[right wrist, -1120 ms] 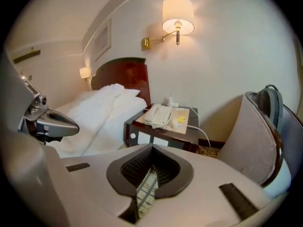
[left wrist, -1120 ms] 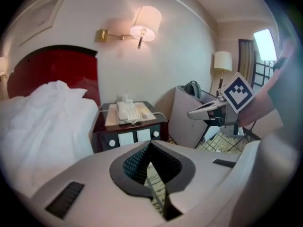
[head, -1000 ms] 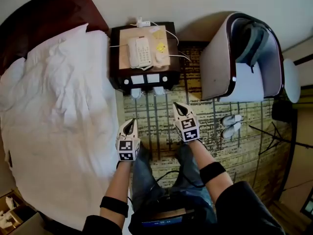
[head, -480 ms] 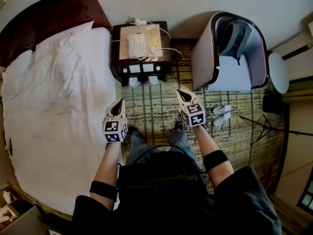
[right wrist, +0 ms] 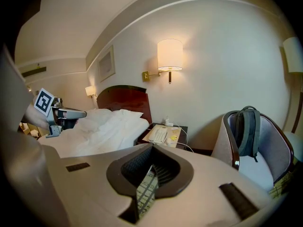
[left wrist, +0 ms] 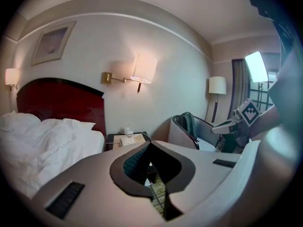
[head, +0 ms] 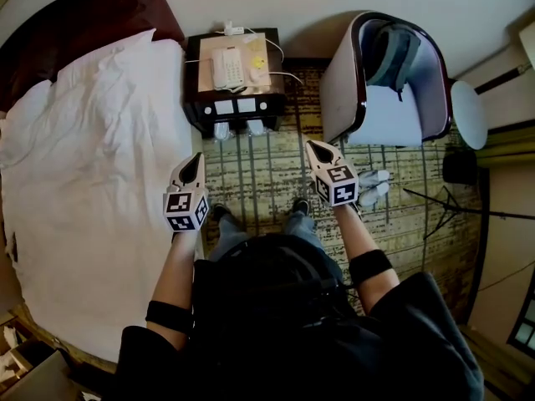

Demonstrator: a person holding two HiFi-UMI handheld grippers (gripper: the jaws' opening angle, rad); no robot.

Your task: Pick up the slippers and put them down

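Observation:
Two white slippers (head: 221, 130) (head: 256, 127) lie side by side on the patterned carpet at the foot of the dark nightstand (head: 194, 107). A second white pair (head: 373, 186) lies on the carpet in front of the armchair. My left gripper (head: 193, 159) is held over the bed's edge, shut and empty. My right gripper (head: 312, 146) is held over the carpet just left of the second pair, also shut and empty. In the left gripper view the jaws (left wrist: 150, 165) meet with nothing between them; the same holds in the right gripper view (right wrist: 150, 168). Neither gripper view shows a slipper.
A white bed (head: 84, 182) fills the left. A phone (head: 226, 67) and cables sit on the nightstand. A curved armchair (head: 338, 90) holds a grey backpack (head: 391, 53). A round side table (head: 470, 114) and a tripod stand (head: 451, 211) are at the right. The person's feet (head: 299, 207) stand on the carpet.
Both grippers have risen and drawn further apart, still shut and empty. The head camera has also risen, so the floor and slippers look smaller.

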